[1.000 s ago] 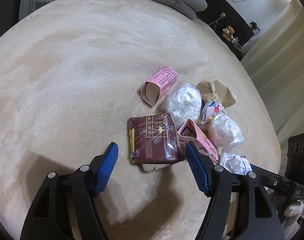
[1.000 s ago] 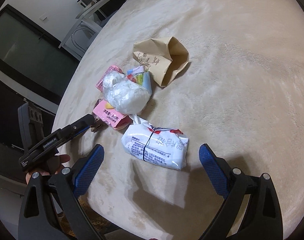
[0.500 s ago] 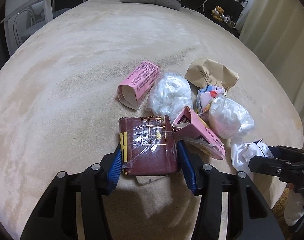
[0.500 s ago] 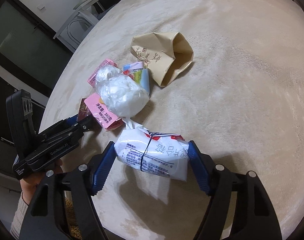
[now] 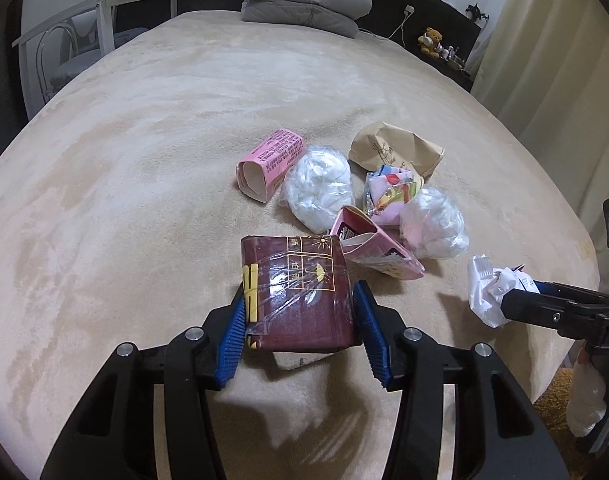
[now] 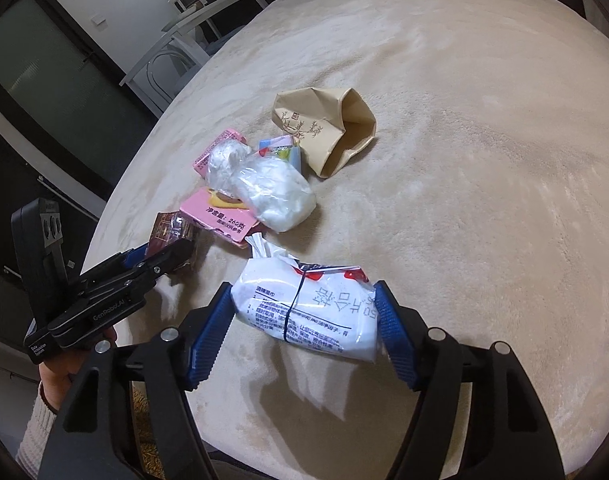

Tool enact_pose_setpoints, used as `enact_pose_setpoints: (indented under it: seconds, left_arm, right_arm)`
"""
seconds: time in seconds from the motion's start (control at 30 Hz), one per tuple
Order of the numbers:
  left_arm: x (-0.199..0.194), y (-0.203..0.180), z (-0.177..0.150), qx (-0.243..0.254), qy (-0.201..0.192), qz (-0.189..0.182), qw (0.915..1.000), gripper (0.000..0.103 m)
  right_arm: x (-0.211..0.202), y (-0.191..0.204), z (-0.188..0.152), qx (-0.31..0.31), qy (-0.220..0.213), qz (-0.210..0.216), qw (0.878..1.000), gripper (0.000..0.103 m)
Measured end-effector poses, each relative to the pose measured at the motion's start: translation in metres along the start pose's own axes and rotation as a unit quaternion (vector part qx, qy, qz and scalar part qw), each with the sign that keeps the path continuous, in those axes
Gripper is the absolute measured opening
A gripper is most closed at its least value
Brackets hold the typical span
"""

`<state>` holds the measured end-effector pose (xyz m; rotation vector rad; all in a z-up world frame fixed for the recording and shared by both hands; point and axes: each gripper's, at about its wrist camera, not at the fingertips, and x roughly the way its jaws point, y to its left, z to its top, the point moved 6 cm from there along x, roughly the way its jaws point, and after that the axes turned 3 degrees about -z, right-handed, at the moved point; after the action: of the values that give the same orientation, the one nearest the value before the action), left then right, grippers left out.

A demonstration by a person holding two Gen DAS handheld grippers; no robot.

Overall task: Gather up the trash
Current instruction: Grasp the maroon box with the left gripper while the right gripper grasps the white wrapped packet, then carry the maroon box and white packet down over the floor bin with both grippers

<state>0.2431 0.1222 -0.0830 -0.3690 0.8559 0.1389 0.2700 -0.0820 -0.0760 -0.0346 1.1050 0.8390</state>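
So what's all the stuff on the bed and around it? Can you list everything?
Dark red packet: 1, maroon with yellow print, between the left gripper's pads.
White wrapper: 1, white with blue and red print, between the right gripper's pads.
Pink cartons: 2, pink, one left of the pile, one beside the red packet.
Clear bags of white stuff: 2, white, middle of the pile, second at.
Colourful wrapper: 1, mixed colours, between the bags.
Paper bag: 1, tan, far side of the pile.
Blanket: 1, beige, under everything.
Pillows: grey, stacked at the bed's far end.
Teddy bear: 1, brown, on a far shelf.
Left gripper: black, blue pads.
Right gripper: same.
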Motion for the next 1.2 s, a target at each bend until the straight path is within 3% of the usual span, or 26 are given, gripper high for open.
enact_pose_setpoints:
  seconds: [0.27, 0.63, 1.2]
  left_arm:
    - [-0.029, -0.006, -0.014, -0.017, -0.027, -0.010, 0.9994, 0.050]
    - [-0.068, -0.035, -0.058, -0.032, -0.067, -0.059, 0.9955, 0.050]
    - [-0.119, -0.073, -0.134, -0.031, -0.099, -0.103, 0.9893, 0.050]
  right_arm:
    - [-0.024, 0.007, -0.023, -0.016, -0.029, -0.003, 0.999, 0.069]
    - [-0.062, 0.013, -0.055, -0.044, -0.086, -0.006, 0.995, 0.069]
    - [-0.102, 0.016, -0.139, -0.057, -0.112, -0.022, 0.992, 0.069]
